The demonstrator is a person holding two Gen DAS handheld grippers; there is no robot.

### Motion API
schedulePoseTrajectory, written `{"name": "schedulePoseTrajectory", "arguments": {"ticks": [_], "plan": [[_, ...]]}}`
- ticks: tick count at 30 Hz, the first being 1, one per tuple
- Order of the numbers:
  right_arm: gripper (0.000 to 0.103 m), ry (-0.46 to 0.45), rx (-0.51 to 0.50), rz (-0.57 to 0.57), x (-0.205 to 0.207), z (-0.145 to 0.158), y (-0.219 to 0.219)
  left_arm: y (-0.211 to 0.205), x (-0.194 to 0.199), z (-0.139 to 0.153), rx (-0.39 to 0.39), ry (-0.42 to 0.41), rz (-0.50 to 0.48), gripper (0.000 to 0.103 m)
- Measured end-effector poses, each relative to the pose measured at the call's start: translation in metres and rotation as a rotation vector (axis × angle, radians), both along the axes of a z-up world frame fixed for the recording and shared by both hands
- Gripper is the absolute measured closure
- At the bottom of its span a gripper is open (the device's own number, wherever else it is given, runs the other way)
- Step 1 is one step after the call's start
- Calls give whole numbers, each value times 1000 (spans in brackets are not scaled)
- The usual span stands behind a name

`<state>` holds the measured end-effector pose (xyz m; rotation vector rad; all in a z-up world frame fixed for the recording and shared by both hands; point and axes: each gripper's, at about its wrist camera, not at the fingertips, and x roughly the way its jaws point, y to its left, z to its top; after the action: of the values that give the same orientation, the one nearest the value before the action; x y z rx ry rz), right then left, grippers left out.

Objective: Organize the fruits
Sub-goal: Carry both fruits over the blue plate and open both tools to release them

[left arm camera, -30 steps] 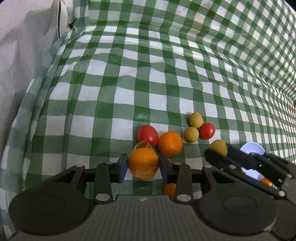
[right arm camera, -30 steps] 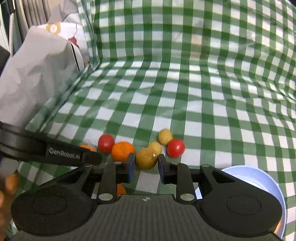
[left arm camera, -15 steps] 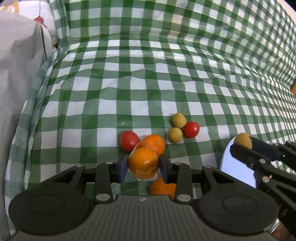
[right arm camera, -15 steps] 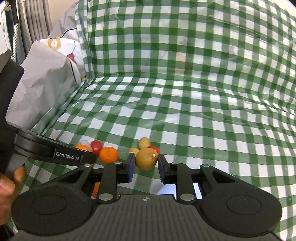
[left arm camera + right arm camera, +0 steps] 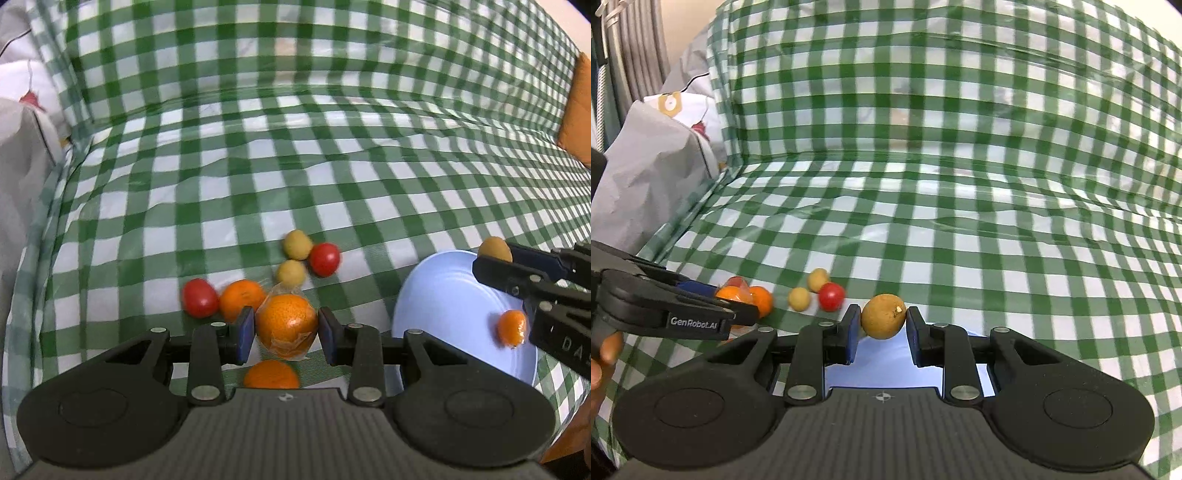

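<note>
My left gripper [image 5: 286, 326] is shut on a wrapped orange [image 5: 287, 324] and holds it above the checked cloth. My right gripper [image 5: 882, 319] is shut on a brown longan [image 5: 883, 315] above the pale blue plate [image 5: 882, 365]. In the left wrist view the plate [image 5: 443, 314] lies at the right with a small orange [image 5: 511, 328] on it, and the right gripper [image 5: 496, 254] reaches over it. On the cloth lie two red tomatoes [image 5: 199, 298] [image 5: 324, 258], two yellow longans [image 5: 297, 243] [image 5: 291, 272] and two more oranges [image 5: 240, 301] [image 5: 271, 374].
A green-and-white checked cloth [image 5: 295, 166] covers the table and rises at the back. A grey bag [image 5: 653, 177] stands at the left edge. An orange object [image 5: 576, 110] is at the far right.
Both grippers have moved right with their fruit. The right gripper now holds the longan over the blue plate, which has come fully into the left wrist view.
</note>
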<state>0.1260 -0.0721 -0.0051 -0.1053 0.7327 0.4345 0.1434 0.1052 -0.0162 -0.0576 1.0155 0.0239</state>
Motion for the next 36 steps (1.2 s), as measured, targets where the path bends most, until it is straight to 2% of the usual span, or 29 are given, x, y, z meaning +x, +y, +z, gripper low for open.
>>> {"name": "schedulePoseTrajectory", "arguments": {"ticks": [7, 16, 28, 36], "plan": [[75, -9, -54, -46, 5, -5, -27, -36, 1, 6, -3, -63, -86, 63], [75, -3, -60, -94, 11, -6, -59, -79, -1, 12, -17, -133, -195, 63], [75, 3, -70, -112, 15, -8, -74, -113, -2, 2, -7, -144, -274, 63], [75, 8, -62, -127, 17, -8, -80, -111, 1, 1, -9, -138, -260, 63]]}}
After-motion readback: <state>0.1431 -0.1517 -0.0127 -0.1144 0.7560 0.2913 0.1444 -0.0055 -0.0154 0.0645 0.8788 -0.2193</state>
